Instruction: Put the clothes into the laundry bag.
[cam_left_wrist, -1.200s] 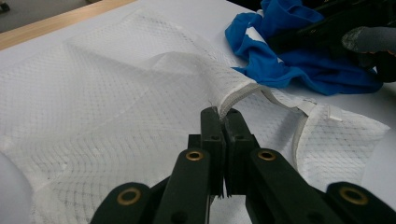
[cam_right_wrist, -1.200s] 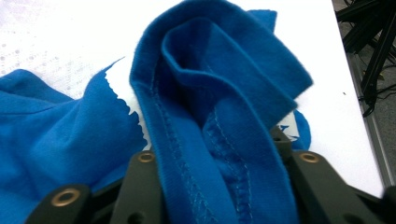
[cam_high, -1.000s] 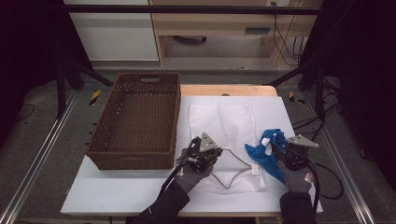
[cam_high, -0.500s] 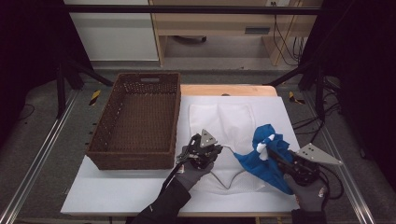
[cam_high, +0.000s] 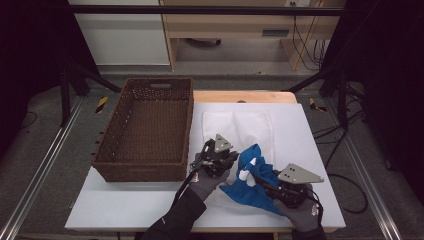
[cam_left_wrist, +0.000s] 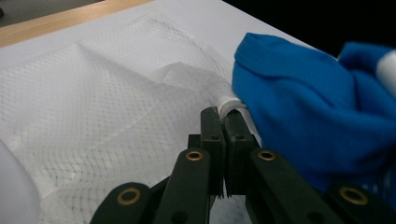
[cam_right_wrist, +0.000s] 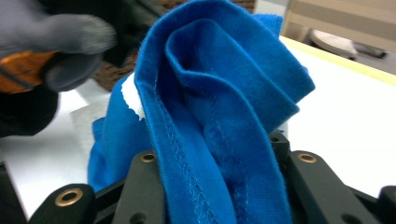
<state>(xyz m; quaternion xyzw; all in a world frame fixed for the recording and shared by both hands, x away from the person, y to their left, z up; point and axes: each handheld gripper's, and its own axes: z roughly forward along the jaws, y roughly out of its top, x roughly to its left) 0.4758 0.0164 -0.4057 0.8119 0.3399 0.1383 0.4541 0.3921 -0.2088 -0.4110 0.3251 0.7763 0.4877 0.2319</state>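
High view: my left gripper (cam_high: 216, 159) sits mid-frame, just right of the wicker basket (cam_high: 145, 131), jaws pinched on the white mesh bag's (cam_high: 239, 127) edge. My right gripper (cam_high: 265, 181), lower right, is clamped on bunched blue cloth (cam_high: 250, 180), which lies over the bag's near end and touches the left gripper. Left gripper view shows the bag's rolled hem (cam_left_wrist: 229, 103) caught between closed jaws.

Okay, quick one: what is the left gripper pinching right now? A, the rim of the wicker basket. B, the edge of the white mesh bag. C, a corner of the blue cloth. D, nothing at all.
B: in the left gripper view, the left gripper has its jaws shut on the corded edge of the white mesh bag, with the blue cloth beside it.
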